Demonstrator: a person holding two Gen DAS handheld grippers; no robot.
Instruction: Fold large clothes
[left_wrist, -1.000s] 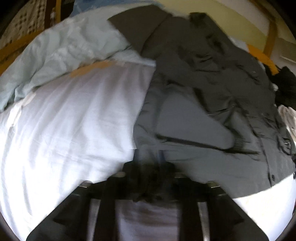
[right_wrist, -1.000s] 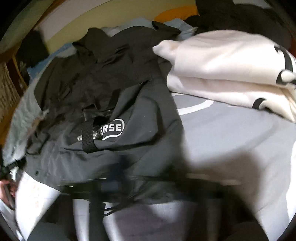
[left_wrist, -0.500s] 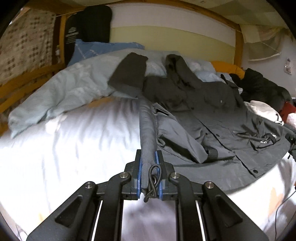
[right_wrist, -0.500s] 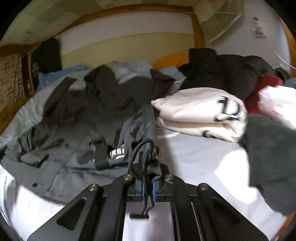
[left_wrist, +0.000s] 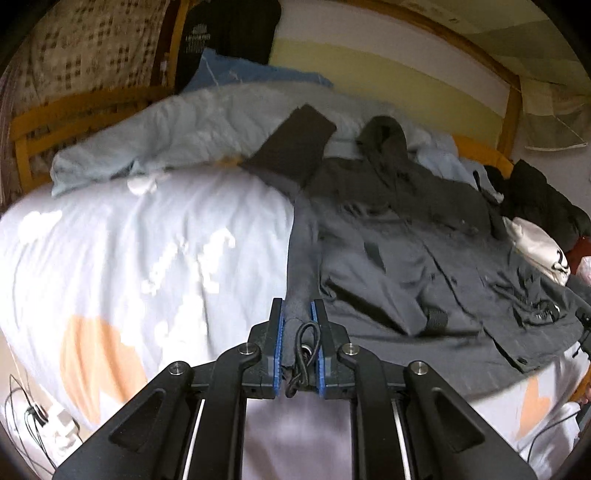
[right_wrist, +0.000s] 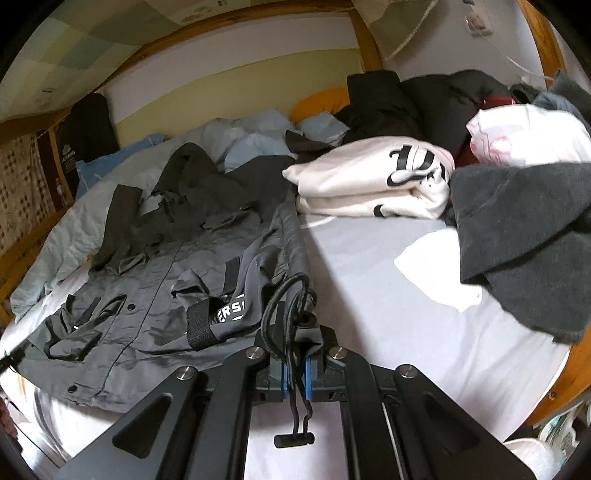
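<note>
a dark grey jacket (right_wrist: 155, 266) lies spread and rumpled on the bed (right_wrist: 388, 314), hood away; left gripper (left_wrist: 297, 314) and right gripper (right_wrist: 295, 369) jaws each clamp its hem corners, drawcords dangling.

Dark grey hooded fabric jacket (right_wrist: 155, 266) w/ black straps, white logo lettering on black patch. Bed sheet (left_wrist: 129, 258) white w/ orange patches. Pale blue rumpled duvet (left_wrist: 155, 133). Folded cream sweatshirt (right_wrist: 369, 177), black print. Charcoal knit garment (right_wrist: 524, 236). Grippers black, blue pads (left_wrist: 277, 347). Bed frame (right_wrist: 569, 369) orange-brown wood.
</note>
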